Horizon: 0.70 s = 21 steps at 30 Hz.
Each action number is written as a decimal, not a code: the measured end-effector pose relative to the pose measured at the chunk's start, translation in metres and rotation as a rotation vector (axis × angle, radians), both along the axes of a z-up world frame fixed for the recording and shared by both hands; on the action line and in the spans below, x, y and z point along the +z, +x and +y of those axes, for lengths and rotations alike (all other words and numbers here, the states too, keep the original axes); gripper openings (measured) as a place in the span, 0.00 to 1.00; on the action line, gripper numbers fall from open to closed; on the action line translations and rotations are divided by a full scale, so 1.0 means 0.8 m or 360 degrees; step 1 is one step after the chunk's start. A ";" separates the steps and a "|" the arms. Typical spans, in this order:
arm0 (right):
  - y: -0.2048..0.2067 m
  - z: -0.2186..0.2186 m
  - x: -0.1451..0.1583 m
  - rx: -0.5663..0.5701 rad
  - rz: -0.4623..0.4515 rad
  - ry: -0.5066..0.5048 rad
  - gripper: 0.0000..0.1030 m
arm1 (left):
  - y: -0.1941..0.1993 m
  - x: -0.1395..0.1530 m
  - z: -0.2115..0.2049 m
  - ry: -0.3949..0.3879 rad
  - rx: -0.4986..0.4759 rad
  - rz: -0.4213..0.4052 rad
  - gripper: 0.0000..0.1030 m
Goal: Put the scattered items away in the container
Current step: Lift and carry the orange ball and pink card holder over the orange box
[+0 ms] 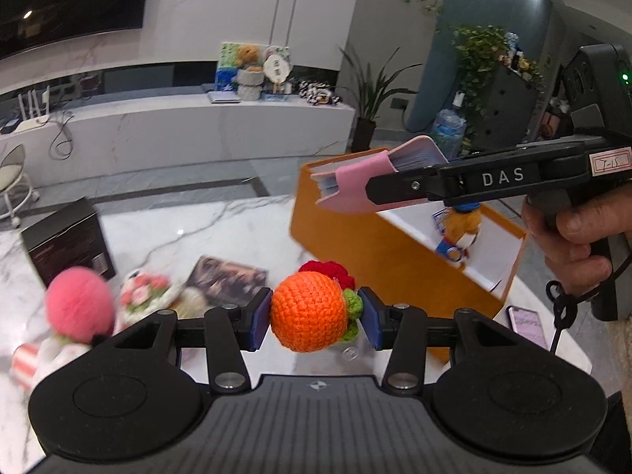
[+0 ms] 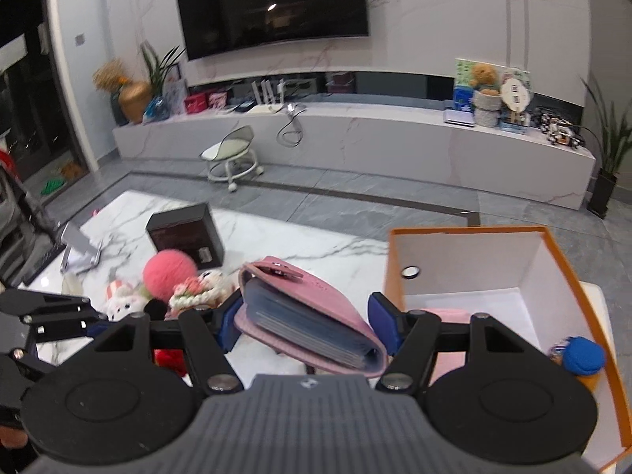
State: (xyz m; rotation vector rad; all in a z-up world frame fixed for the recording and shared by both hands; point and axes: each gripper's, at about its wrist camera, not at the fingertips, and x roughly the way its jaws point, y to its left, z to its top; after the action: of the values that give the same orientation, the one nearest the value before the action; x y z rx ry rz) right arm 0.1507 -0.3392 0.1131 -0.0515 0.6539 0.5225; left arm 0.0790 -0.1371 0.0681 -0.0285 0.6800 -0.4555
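Observation:
My left gripper (image 1: 314,314) is shut on an orange crochet fruit (image 1: 308,310) with green leaves, held above the marble table. My right gripper (image 2: 306,324) is shut on a pink card wallet (image 2: 316,316), lifted just left of the orange box (image 2: 466,233). In the left wrist view the right gripper (image 1: 379,185) carries the wallet (image 1: 355,185) over the box's (image 1: 355,245) near corner. Inside the box lie a blue-capped plush (image 2: 584,355) and a pink item (image 2: 446,316). A pink fluffy ball toy (image 1: 79,304), a crochet flower bunch (image 1: 142,296) and a red crochet piece (image 1: 328,268) remain on the table.
A black box (image 2: 185,237) stands at the table's far left. A booklet (image 1: 229,280) lies behind the left gripper, and a phone (image 1: 527,324) in front of the box. A person's hand (image 1: 568,245) holds the right gripper. A stool (image 2: 233,154) stands on the floor beyond.

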 end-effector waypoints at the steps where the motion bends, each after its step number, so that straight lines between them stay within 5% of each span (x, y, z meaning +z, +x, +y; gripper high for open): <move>1: 0.000 -0.006 0.001 -0.0016 -0.0002 0.0009 0.66 | 0.002 0.001 -0.007 0.0000 -0.0014 -0.0007 0.53; 21: 0.000 -0.089 0.010 -0.0231 -0.0026 0.0144 0.66 | 0.021 0.013 -0.087 -0.0010 -0.0177 -0.0064 0.53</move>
State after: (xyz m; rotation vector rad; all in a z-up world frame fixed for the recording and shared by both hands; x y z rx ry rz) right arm 0.1504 -0.4100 0.1212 0.0761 0.6123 0.4108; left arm 0.0957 -0.2063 0.0784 0.0127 0.6427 -0.5638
